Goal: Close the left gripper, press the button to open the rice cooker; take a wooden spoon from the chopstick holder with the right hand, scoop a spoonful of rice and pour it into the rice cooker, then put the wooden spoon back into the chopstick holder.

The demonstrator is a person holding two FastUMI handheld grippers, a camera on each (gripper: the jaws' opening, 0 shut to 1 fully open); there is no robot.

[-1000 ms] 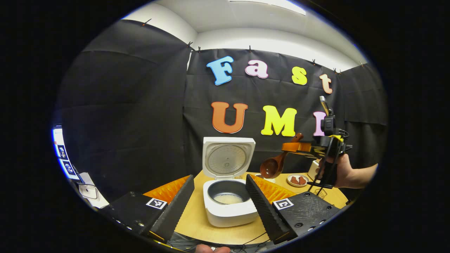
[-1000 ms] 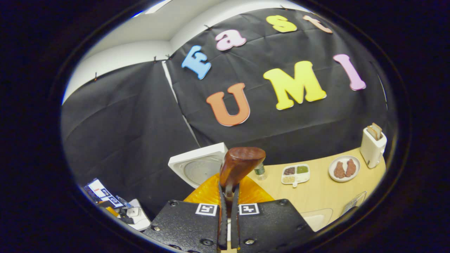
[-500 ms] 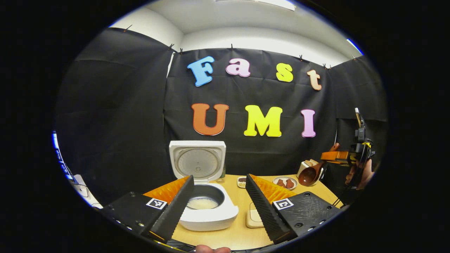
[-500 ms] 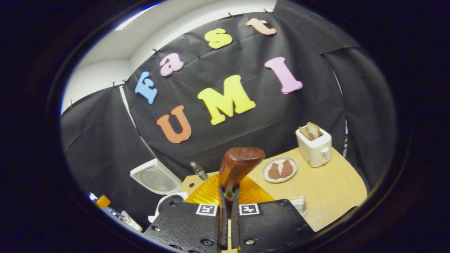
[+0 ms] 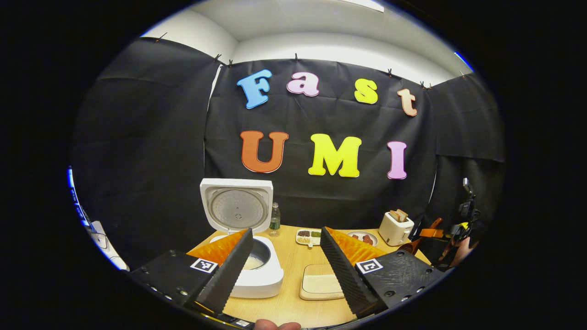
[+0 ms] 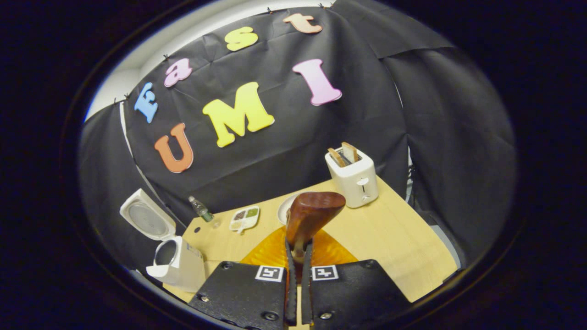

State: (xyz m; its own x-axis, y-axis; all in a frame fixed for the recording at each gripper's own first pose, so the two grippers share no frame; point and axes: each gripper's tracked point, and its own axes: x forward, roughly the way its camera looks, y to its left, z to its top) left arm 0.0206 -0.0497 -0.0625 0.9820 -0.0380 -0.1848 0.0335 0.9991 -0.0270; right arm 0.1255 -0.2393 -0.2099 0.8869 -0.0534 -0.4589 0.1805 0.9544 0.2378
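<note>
The wooden spoon [image 6: 314,211] is pinched by the right tongs [image 6: 297,256], likely for return to its holder. The left tongs [image 5: 285,261] are spread near the open rice cooker [image 5: 250,270].

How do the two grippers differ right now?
The left gripper is open, its fingers spread wide and holding nothing; the right gripper is shut on the wooden spoon. The left gripper points toward the open rice cooker; the right gripper faces the toaster. Both are above the wooden table.
</note>
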